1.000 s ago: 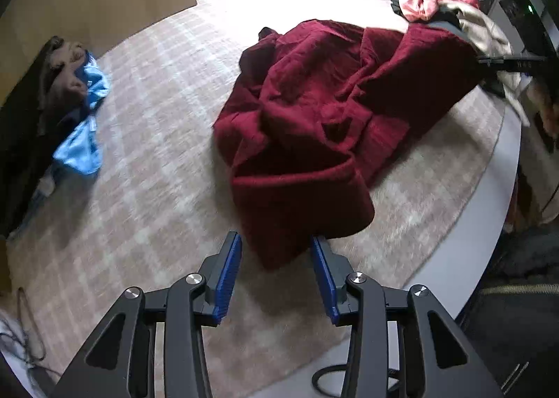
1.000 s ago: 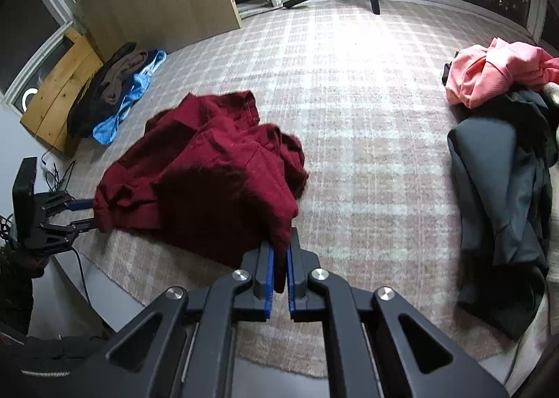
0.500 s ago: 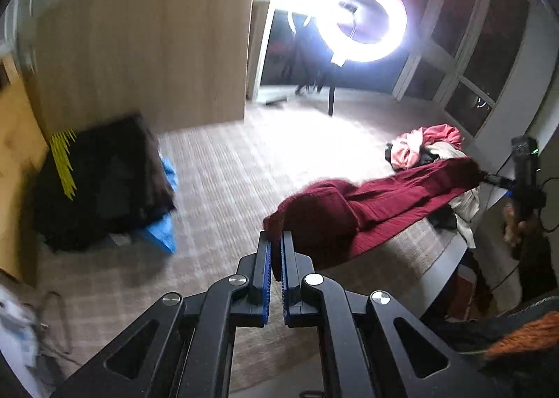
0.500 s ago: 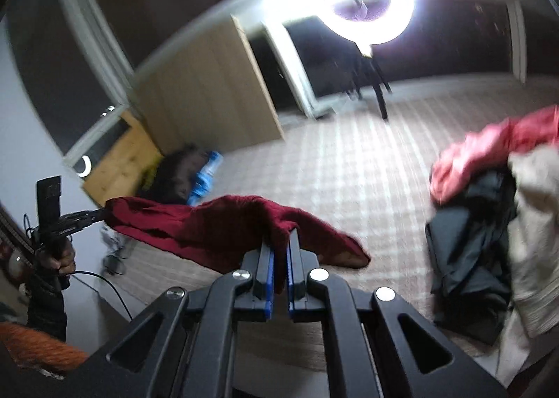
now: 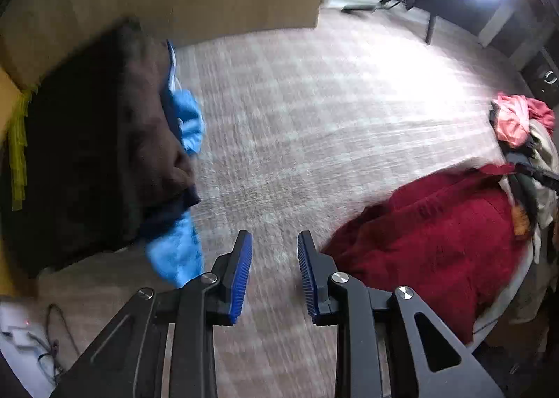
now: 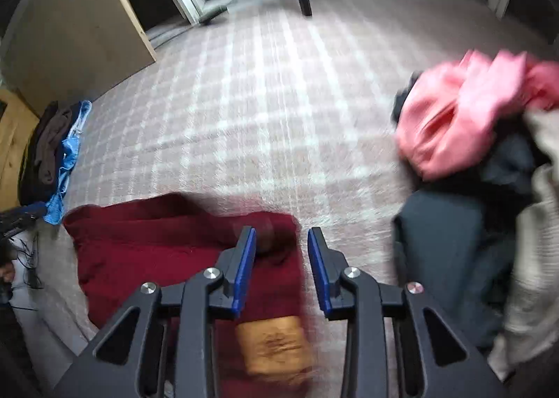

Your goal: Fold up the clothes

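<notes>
Both wrist views look down close over the plaid cloth [image 5: 314, 111], sharing the red garment [image 6: 167, 244]

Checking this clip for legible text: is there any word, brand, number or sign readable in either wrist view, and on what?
None can be read in either view.
tan label on the dark red garment: markings too blurred to read.
The same tan label in the left wrist view: too small and blurred.
Both views show motion blur.

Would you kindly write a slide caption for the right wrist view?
Open right gripper above a dark red knitted garment spread on the checked rug, beside a pile topped by a pink garment.
</notes>
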The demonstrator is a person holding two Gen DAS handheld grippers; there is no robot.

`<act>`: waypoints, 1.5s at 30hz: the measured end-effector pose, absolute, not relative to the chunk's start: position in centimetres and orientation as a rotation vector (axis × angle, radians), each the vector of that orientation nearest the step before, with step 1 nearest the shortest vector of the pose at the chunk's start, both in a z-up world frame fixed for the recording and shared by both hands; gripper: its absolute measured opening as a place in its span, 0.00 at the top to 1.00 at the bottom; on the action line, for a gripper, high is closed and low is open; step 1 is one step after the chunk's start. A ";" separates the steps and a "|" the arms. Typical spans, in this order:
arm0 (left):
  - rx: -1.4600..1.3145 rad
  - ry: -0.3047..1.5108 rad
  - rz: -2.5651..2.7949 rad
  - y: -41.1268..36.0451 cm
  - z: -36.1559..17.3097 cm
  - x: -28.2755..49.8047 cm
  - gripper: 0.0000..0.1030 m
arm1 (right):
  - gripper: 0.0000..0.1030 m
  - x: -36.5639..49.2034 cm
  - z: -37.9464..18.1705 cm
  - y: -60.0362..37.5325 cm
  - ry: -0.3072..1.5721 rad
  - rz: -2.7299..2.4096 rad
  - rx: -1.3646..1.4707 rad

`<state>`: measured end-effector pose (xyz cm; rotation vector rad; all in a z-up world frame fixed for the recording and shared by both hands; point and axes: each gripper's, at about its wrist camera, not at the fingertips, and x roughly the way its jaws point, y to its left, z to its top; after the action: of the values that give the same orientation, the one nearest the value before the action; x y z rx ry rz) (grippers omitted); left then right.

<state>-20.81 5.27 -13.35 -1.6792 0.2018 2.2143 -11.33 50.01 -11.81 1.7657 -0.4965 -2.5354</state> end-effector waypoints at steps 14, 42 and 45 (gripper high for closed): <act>-1.531 0.330 2.022 8.4 -16.4 -18.5 0.54 | 0.46 -15.1 -15.1 50.0 -0.191 -2.409 1.642; -0.984 0.142 2.378 1.6 5.3 -6.9 0.96 | 0.92 1.0 6.0 49.6 -0.333 -2.504 0.833; -1.023 0.121 2.375 0.1 4.5 -6.1 0.96 | 0.92 1.5 5.4 47.7 -0.180 -2.587 0.922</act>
<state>-6.08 0.10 4.47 -1.0229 0.1208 2.3746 1.53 47.74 5.40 0.9216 -0.1798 -2.5870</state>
